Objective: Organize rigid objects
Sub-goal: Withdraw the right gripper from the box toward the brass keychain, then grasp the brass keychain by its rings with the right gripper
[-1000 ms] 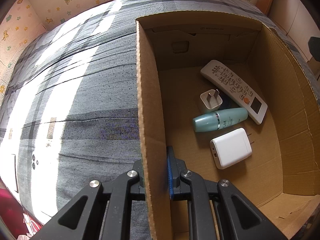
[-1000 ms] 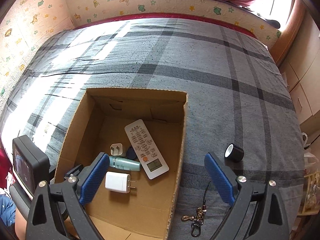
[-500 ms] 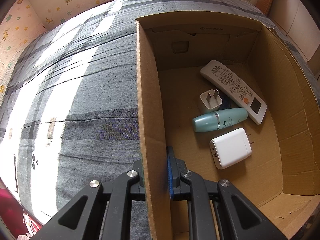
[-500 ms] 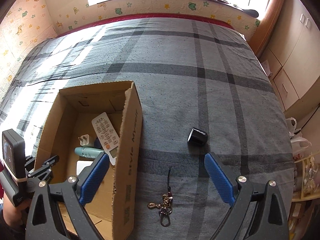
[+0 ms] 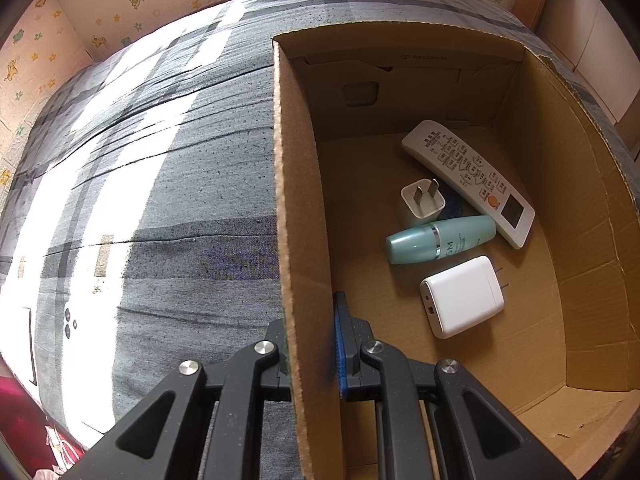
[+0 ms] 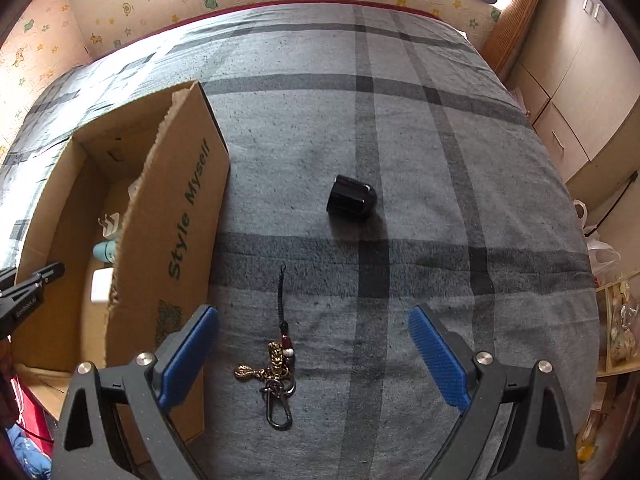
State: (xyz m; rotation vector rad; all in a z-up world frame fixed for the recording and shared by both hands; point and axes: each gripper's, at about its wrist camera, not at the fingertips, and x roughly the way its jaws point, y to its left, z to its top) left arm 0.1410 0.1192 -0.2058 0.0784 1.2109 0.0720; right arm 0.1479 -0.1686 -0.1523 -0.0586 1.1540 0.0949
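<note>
1. Now the left gripper (image 5: 310,344) pinches the near wall of the box (image 5: 298,216), one finger outside and one inside; keep that clamp firm and unmoving so the box does not slide on the bed (image 6: 400,128).
2. Inside the box lie a remote (image 5: 468,180), a plug (image 5: 422,204), a teal bottle (image 5: 440,238) and a white charger (image 5: 462,298), bunched toward the far right, with bare floor nearer the clamped wall.
3. Two things are left on the bed outside the box: a keychain (image 6: 276,372) just ahead of the right gripper (image 6: 314,356), and a black cap (image 6: 351,199) further off, well apart from it.
4. The right gripper's jaws stand spread wide and empty, with the keychain lying on the cloth between the two pads but touched by neither.
5. My judgement: the keychain is the next pick, being nearest and already framed by the jaws.
6. Come straight down over the cluster of gold links and the clasp, not the thin black cord, which would slip through.
7. Press the pads into the soft cover a little so they get under the metal, then close fully; the thing is thin and loose.
8. Lift clear of the box's right wall before crossing, since dangling parts may snag the torn cardboard edge.
9. Release low over bare floor.
</note>
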